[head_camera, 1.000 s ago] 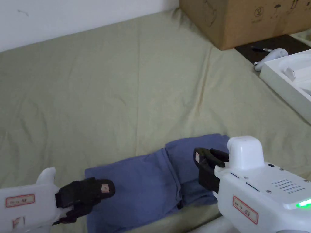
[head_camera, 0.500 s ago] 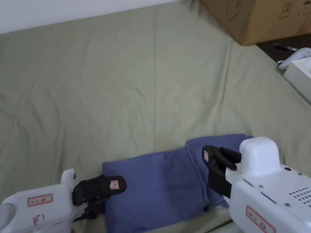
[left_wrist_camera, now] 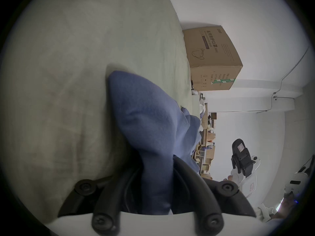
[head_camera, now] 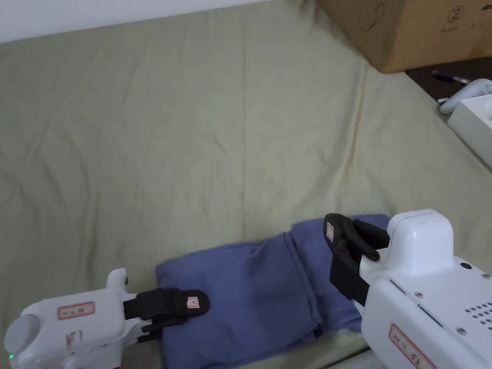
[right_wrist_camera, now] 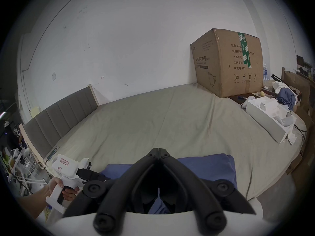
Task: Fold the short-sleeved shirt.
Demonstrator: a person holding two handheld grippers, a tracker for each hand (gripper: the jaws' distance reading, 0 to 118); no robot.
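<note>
Clamping the shirt [head_camera: 250, 283] edge now, left gripper [head_camera: 192, 307] has leveled; right gripper [head_camera: 336, 230] together above it

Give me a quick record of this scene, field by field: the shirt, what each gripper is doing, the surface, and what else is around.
Shirt: blue shirt, folded into a long band near the bed's front edge
Left gripper: left gripper shut on the shirt's left end
Right gripper: right gripper jaws together, nothing between them, above the shirt's right end
Surface: green bedsheet, wrinkled
Nearby: cardboard box at the far right corner; white box at the right edge
</note>
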